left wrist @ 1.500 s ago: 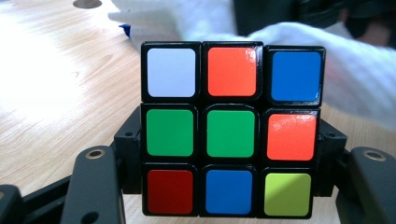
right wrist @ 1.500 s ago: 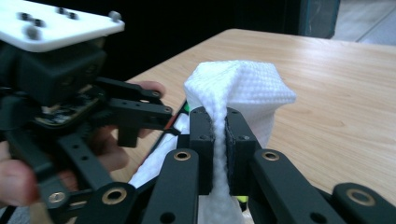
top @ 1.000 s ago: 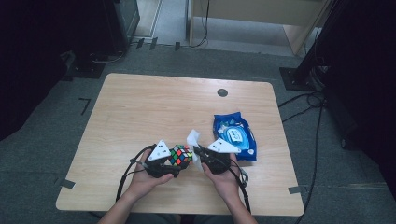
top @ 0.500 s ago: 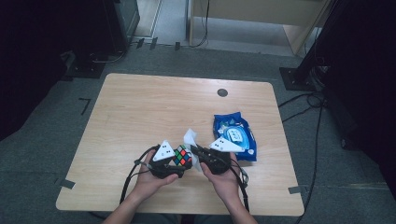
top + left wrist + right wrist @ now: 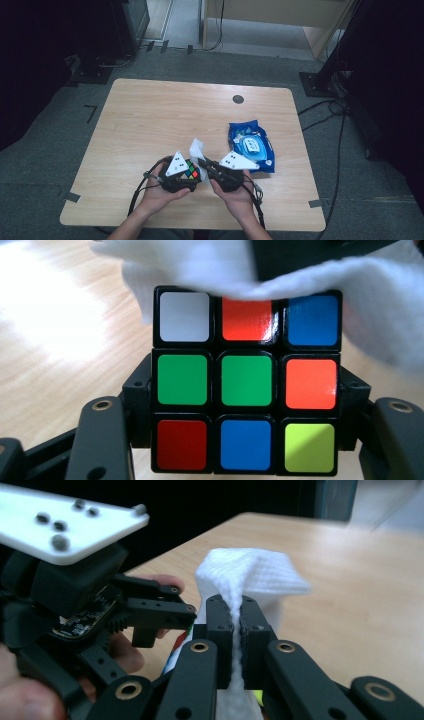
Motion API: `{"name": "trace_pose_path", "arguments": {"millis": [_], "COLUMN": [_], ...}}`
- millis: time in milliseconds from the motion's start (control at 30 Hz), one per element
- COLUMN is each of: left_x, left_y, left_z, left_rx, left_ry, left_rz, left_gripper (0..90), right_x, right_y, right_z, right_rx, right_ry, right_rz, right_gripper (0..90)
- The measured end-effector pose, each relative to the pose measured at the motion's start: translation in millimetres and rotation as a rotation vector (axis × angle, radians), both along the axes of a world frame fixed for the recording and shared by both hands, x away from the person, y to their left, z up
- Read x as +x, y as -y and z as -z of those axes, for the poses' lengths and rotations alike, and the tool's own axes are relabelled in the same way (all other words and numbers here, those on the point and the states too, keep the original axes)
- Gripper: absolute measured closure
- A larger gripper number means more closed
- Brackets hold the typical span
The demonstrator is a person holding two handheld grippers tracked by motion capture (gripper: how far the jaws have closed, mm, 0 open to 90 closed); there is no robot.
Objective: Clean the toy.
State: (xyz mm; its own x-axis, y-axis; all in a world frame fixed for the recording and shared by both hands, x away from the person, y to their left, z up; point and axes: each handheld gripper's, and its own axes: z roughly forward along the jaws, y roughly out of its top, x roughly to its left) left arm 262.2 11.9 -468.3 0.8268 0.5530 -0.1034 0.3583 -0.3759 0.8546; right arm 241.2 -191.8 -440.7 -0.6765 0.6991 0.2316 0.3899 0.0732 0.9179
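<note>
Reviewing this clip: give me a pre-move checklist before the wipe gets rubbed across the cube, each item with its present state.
1. Left tool clamps the cube on both sides: ok.
2. Right tool pinches the white wipe: ok.
3. Wipe touches the cube's far edge, seen in the left gripper view: ok.
4. Cube lifted off the table: cannot tell.
5. Blue wipe pack lies apart from both tools: ok.

Near front edge of the pale wooden table (image 5: 150,115): multicoloured plastic puzzle cube (image 5: 191,172) clamped between jaws of left gripper (image 5: 186,175). White cloth wipe (image 5: 196,149) just right of and above cube, pinched in right gripper (image 5: 202,164), draping onto cube's far side. Blue plastic wipes packet (image 5: 251,146) flat on table, right of both grippers. Small dark round grommet (image 5: 238,99) behind, toward far edge.
</note>
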Motion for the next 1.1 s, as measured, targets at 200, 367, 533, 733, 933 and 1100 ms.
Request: {"name": "trace_pose_path", "arguments": {"millis": [200,367,533,733,933,1100], "left_x": [5.9,3.0,7.2,5.4,-1.3,-5.4], "left_y": [5.7,5.6,-3.6,-1.7,5.6,4.8], "left_z": [-5.8,0.0,-3.2,-1.0,-1.8,-7.4], "left_rx": [-0.026,-0.027,-0.039,-0.017,-0.015,-0.055], "left_ry": [0.035,0.024,0.026,0.037,0.057,0.078], "left_rz": [0.02,0.024,-0.008,-0.006,0.03,0.05], "left_gripper": [34.1,34.1,34.1,34.0,34.0,34.1], "right_x": [10.8,17.4,11.5,-0.7,-7.7,-2.2], "right_y": [23.9,30.9,30.4,29.8,20.1,15.9], "right_z": [5.5,20.9,12.8,-19.8,-26.9,-13.9], "right_rx": [0.011,-0.074,-0.057,0.064,0.115,0.106], "right_ry": [-0.067,-0.115,-0.066,0.026,0.045,-0.002], "right_rz": [0.084,0.13,0.138,0.078,0.01,-0.009], "right_gripper": [87.7,87.6,87.5,87.3,87.0,86.7]}}
